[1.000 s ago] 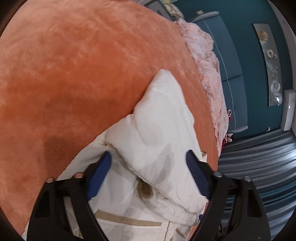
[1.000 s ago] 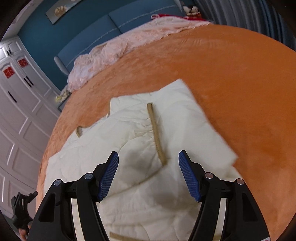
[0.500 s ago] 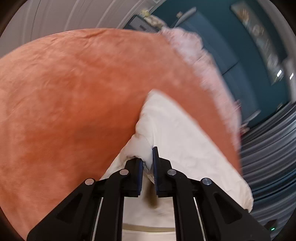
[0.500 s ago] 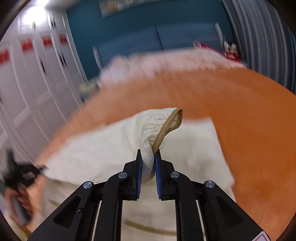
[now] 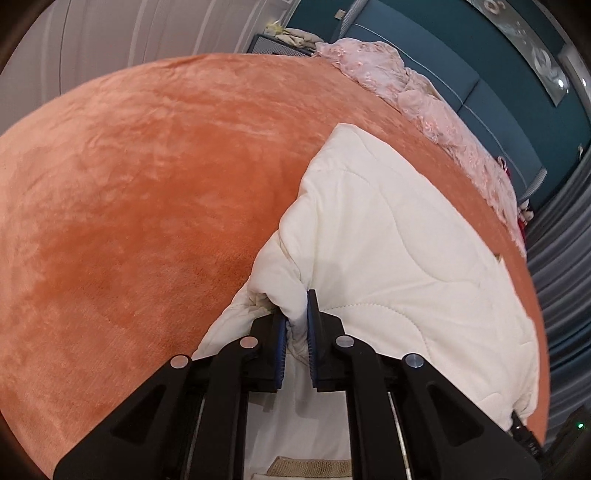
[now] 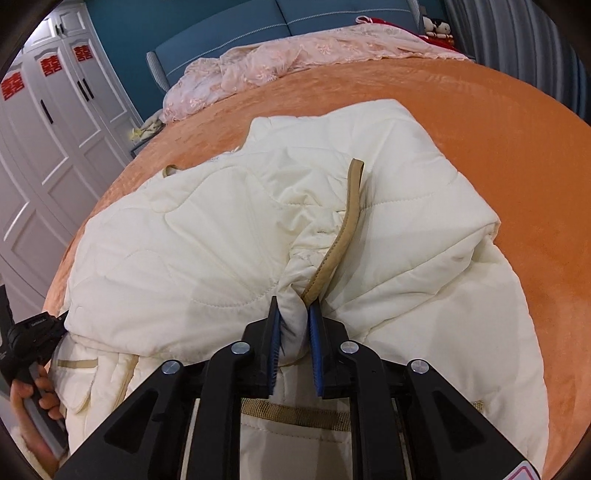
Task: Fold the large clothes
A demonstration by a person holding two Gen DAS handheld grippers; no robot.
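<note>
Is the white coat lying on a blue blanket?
No, the coat lies on an orange blanket; the blue thing is the headboard behind it.

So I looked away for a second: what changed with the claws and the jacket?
Both claws, open a second ago, closed on the cream quilted jacket: left claw on a plain fold, right claw beside the tan trim strip. The orange bedspread stayed unchanged.

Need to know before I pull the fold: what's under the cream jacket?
The orange blanket shows all around the cream jacket, so that is what it lies on. Both jaws pinch raised folds of it. Anything beneath the padded body is covered and cannot be seen.
</note>
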